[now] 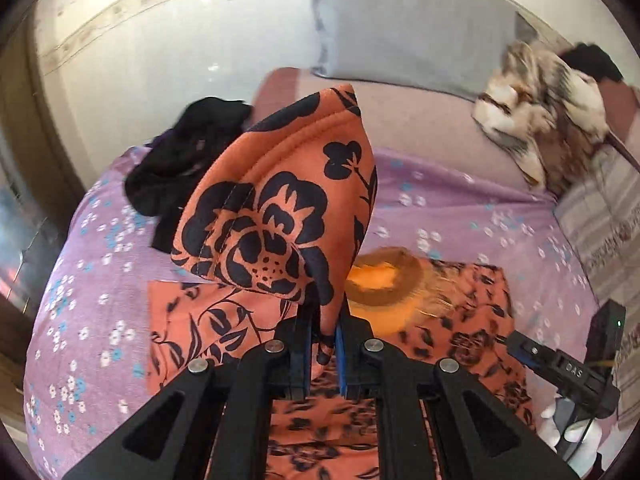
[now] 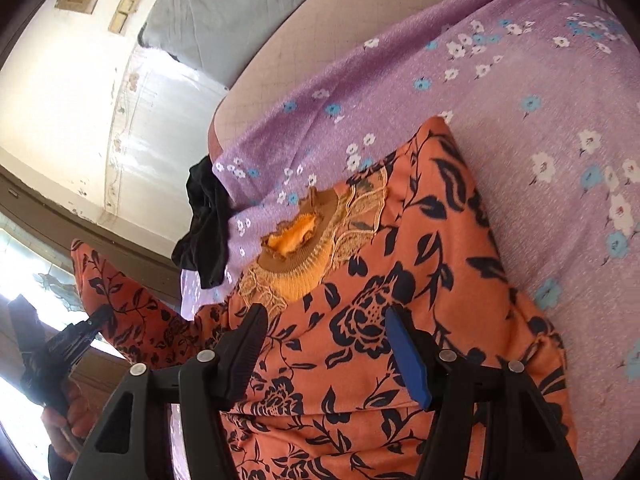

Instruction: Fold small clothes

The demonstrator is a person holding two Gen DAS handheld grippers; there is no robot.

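An orange top with dark floral print [image 2: 360,320] lies on the purple flowered bedsheet [image 2: 520,120], its tan ribbed collar [image 2: 296,256] towards the far side. My left gripper [image 1: 323,332] is shut on the top's sleeve [image 1: 276,204] and holds it lifted above the body of the top [image 1: 460,320]. My right gripper [image 2: 324,352] is open just above the top's chest, jaws wide apart, holding nothing. The right gripper also shows at the right edge of the left wrist view [image 1: 560,364], and the left gripper with the raised sleeve at the left of the right wrist view [image 2: 80,336].
A black garment [image 1: 188,152] lies on the sheet near the bed's far left edge. A brown and white crumpled cloth [image 1: 540,108] and a grey pillow [image 1: 408,24] are at the head of the bed. A white wall [image 2: 60,80] borders the bed.
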